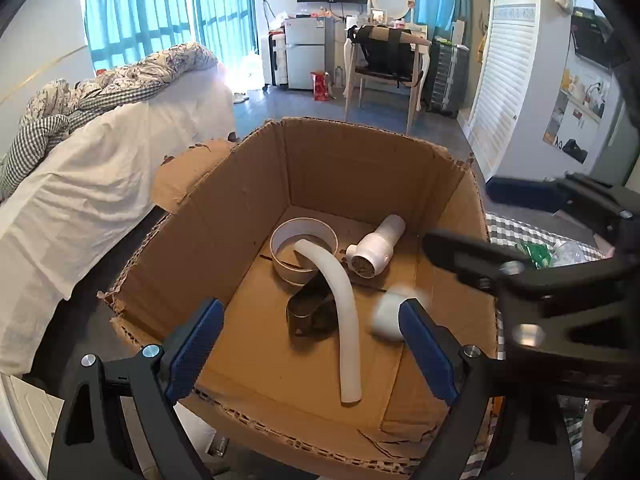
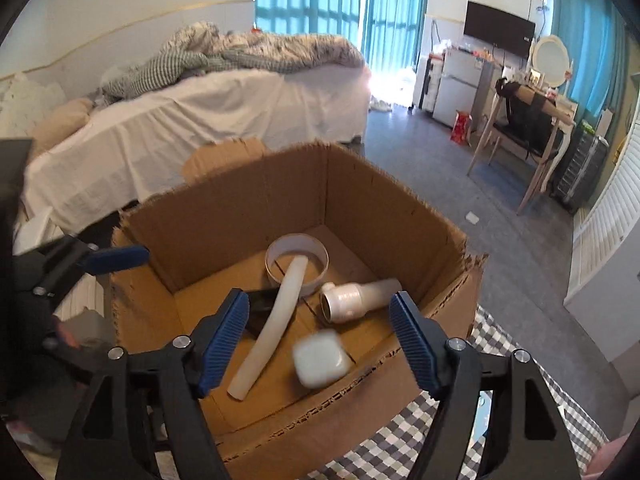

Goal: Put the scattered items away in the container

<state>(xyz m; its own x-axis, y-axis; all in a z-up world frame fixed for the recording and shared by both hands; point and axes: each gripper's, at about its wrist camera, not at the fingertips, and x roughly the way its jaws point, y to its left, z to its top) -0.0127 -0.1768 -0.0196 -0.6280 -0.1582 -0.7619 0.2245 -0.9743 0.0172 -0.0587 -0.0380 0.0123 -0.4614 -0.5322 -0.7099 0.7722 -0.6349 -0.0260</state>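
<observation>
An open cardboard box (image 1: 224,216) (image 2: 224,216) holds a white ring (image 1: 302,236) (image 2: 298,244), a curved white tube (image 1: 344,312) (image 2: 276,320), a white pipe fitting (image 1: 378,248) (image 2: 356,298) and a dark metal piece (image 1: 310,310) (image 2: 258,310). A small white block (image 1: 386,316) (image 2: 322,358) is blurred in the air inside the box, touching neither gripper. My left gripper (image 1: 316,350) is open and empty over the box's near edge. My right gripper (image 2: 320,346) is open and empty above the box; it also shows at the right of the left wrist view (image 1: 500,276).
The box rests on a checked cloth (image 2: 400,432) (image 1: 520,232). A bed with white sheets (image 1: 100,184) (image 2: 200,120) stands to the left. A chair (image 1: 384,60) and a fridge (image 1: 306,52) stand across the floor. Crumpled packaging (image 1: 556,254) lies right of the box.
</observation>
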